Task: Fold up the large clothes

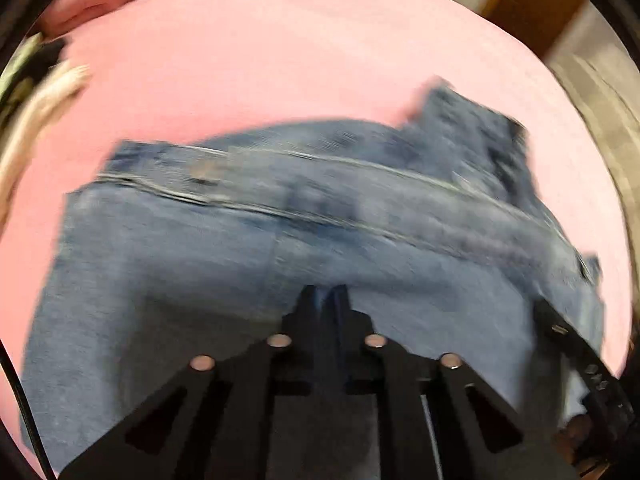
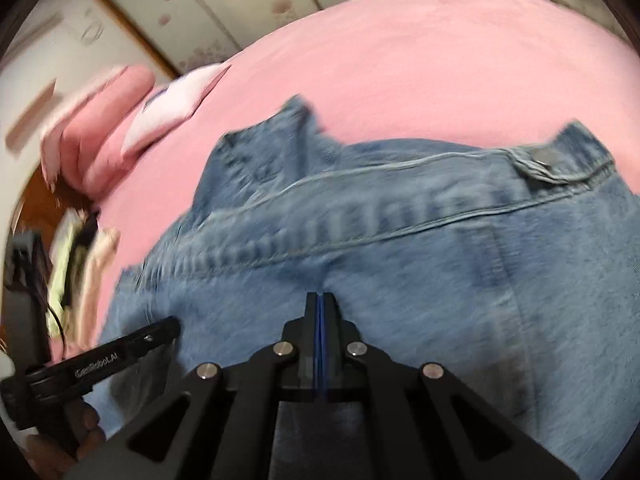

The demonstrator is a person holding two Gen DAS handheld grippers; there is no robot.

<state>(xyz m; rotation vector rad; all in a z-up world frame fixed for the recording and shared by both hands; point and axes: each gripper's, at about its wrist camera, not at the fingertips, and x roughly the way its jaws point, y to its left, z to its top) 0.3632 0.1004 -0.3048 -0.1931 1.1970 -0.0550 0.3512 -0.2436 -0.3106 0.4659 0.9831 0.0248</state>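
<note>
A pair of blue jeans (image 1: 280, 240) lies spread on a pink bed sheet (image 1: 260, 60). In the right wrist view the jeans (image 2: 400, 248) show their waistband and a metal button (image 2: 544, 162). My left gripper (image 1: 325, 292) points down over the denim with its jaws together, and I make out no fabric between the pads. My right gripper (image 2: 320, 298) stands the same way, its blue pads pressed flat on each other. Each gripper also shows in the other's view: the right gripper (image 1: 540, 308) at the right edge, the left gripper (image 2: 172, 326) at the lower left, held by a hand (image 2: 80, 432).
Pink pillows (image 2: 100, 120) and a pale flat item (image 2: 172, 108) lie at the far side of the sheet (image 2: 400, 60). A cream cloth (image 1: 40, 112) hangs off the left edge. A wood-framed flowered panel (image 2: 200, 8) stands behind the bed.
</note>
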